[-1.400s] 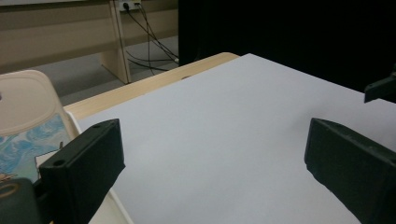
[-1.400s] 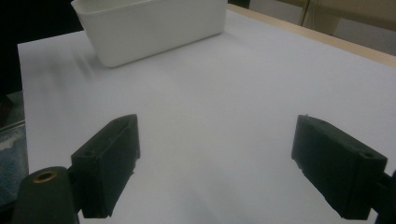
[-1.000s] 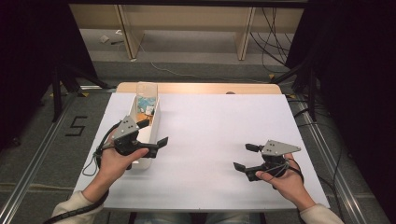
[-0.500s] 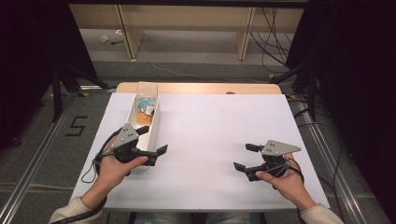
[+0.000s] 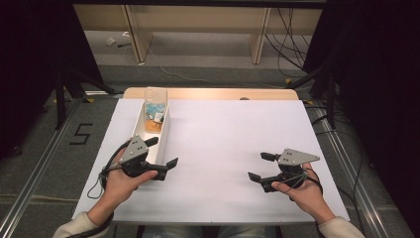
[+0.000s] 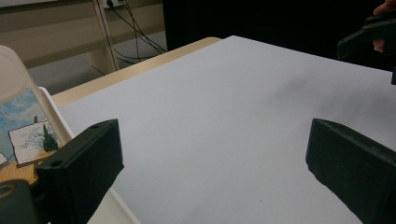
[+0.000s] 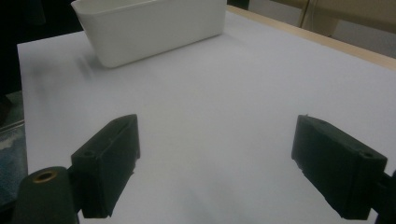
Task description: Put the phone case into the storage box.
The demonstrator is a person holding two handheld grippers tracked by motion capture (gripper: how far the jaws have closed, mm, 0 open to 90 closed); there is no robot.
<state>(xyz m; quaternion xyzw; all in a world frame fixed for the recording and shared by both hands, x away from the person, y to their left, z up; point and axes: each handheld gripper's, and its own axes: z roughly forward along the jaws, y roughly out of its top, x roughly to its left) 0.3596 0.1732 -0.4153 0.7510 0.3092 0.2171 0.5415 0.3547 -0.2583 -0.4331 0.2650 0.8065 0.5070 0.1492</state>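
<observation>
Holding both grippers low over the table [image 5: 218,134], we keep them well apart. Left gripper [image 5: 161,152] sits at the near end of the bin [image 5: 166,130], jaws spread wide, nothing between them; one jaw hangs over the bin's near end, the other over bare white top just right of it. Left hand [image 5: 121,179] wraps the handle, cable loops off to the left. In the left gripper view we see both black jaws far apart over the white surface, with the bin's [image 6: 51,109] rim at the left edge and a card [image 6: 32,137] with a blue-and-yellow painted picture inside it.

Right gripper [image 5: 261,166] is near the table's right front, jaws also spread, empty, pointing left toward the bin. Right hand [image 5: 302,186] grips from below, grey plate on top. In the right gripper view the jaws stand wide over bare white, and the bin [image 7: 154,25] sits far ahead at the top.

Bin is long, narrow, white, lying on the table's left part and running away from us to the far edge. Coloured stuff [image 5: 154,116] lies in its far half; can't tell what each piece is. A clear plastic piece [image 5: 155,94] stands at its far end.
</observation>
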